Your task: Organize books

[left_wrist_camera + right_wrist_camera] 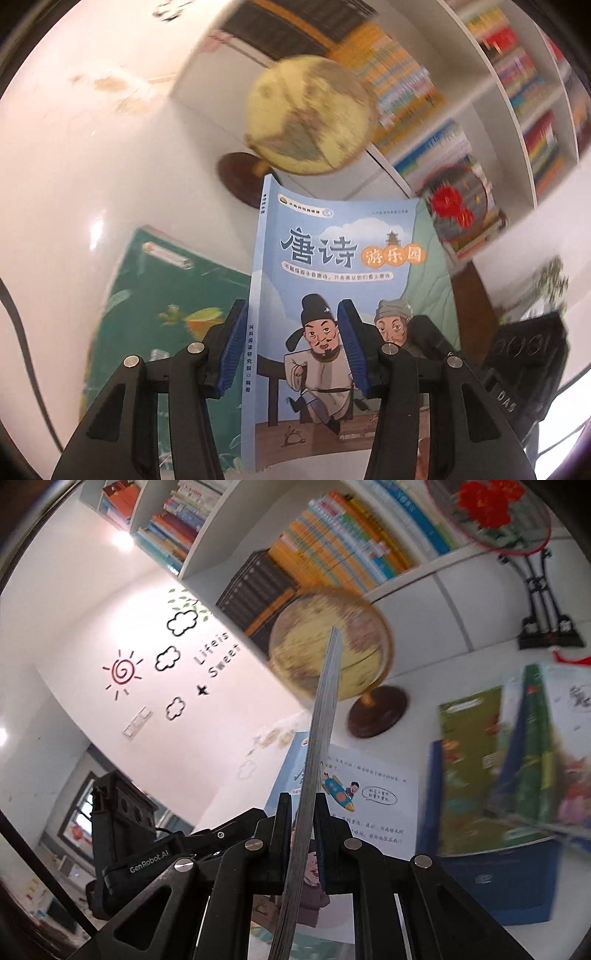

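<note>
A light blue picture book [332,266], with two cartoon men on its cover, is lifted above the white table [74,184]. In the right wrist view its page edge [321,731] runs straight away from me, and my right gripper [303,801] is shut on it. The cover faces my left gripper [291,310], whose jaws stand apart. One finger lies over the cover and the other just beyond the spine, with no pinch visible. The right gripper's black body [524,362] shows at the book's right edge. A green book [166,314] lies flat on the table.
A yellow globe [310,114] on a dark round base stands just behind the book. White shelves [509,92] packed with books rise behind it. A round fan with a red flower [487,509] stands on a black stand. Several upright books [498,775] stand in a blue holder at right.
</note>
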`<state>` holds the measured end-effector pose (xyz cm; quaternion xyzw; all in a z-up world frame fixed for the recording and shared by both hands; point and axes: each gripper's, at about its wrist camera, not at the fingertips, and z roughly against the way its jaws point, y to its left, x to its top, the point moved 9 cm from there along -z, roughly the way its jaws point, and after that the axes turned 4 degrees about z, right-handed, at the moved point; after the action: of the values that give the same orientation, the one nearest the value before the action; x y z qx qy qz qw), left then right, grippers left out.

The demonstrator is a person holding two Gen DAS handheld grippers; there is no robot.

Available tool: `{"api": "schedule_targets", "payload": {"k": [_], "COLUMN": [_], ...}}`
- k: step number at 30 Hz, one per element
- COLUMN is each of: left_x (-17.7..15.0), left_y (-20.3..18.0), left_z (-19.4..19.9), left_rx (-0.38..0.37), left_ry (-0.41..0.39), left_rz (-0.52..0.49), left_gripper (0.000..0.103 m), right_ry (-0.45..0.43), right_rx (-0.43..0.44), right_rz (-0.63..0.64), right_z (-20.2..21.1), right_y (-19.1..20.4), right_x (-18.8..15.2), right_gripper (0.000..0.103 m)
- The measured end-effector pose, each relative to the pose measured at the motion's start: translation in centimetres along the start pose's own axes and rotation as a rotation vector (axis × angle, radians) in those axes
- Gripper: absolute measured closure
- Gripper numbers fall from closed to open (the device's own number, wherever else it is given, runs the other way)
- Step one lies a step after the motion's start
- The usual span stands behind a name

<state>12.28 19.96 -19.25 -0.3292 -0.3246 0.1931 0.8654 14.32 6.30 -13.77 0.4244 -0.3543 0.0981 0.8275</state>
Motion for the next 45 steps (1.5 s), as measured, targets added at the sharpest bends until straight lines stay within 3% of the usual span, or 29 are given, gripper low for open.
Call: {"api": "schedule_targets", "payload": {"k": [3,12,21,27,29,32,35,37,39,42,45], "left_x": [0.2,0.5,-2.1,-2.8,-2.7,-2.7,-2.6,-2.5,-2.4,-2.0,-1.3], "left_y": [1.6,6.1,10.1,10.8,11.0,10.9,10.8,10.6,10.3,10.0,8.6], "left_z": [1.2,3.1,0.1,-0.8,-1.0,-1.2,-1.2,-1.1,-0.9,-0.5,-0.4], "left_rx": [0.029,0.103,0.272,0.302,0.345,0.365,0.411,0.446,0.480,0.559,0.541], "left_ry": [-0.020,-0.052,0.059,0.100,0.105,0.122,0.132,0.133,0.138,0.137,0.113], "left_rz": [0.016,0.069,0.063,0.050,0.032,0.011,-0.013,-0.039,-0.066,-0.095,-0.108], "left_gripper": [0.058,0.058,0.058,0.057,0.055,0.052,0.052,0.048,0.046,0.046,0.045], "right_ry": [0.025,0.153,0.249,0.273,0.293,0.341,0.373,0.371,0.379,0.379,0.350], "right_rx": [0.034,0.021,-0.050,-0.071,-0.075,-0.116,-0.170,-0.177,-0.220,-0.243,-0.245], "right_rz": [-0.043,-0.094,-0.193,-0.203,-0.220,-0.234,-0.230,-0.222,-0.194,-0.161,-0.128], "right_z": [-1.7,-6.3,-9.1,-9.1,-9.2,-9.8,-9.8,-9.5,-9.0,-7.9,-6.2], "right_y": [0.8,1.6,-0.7,-1.3,-1.6,-1.9,-2.0,-1.7,-1.4,-1.3,-1.4], "right_x": [-1.1,-5.3,-9.2,-10.1,-10.4,-11.3,-11.6,-11.3,-10.8,-10.0,-8.6], "right_gripper": [0.092,0.092,0.092,0.092,0.091,0.086,0.075,0.048,0.040,0.040,0.040]}}
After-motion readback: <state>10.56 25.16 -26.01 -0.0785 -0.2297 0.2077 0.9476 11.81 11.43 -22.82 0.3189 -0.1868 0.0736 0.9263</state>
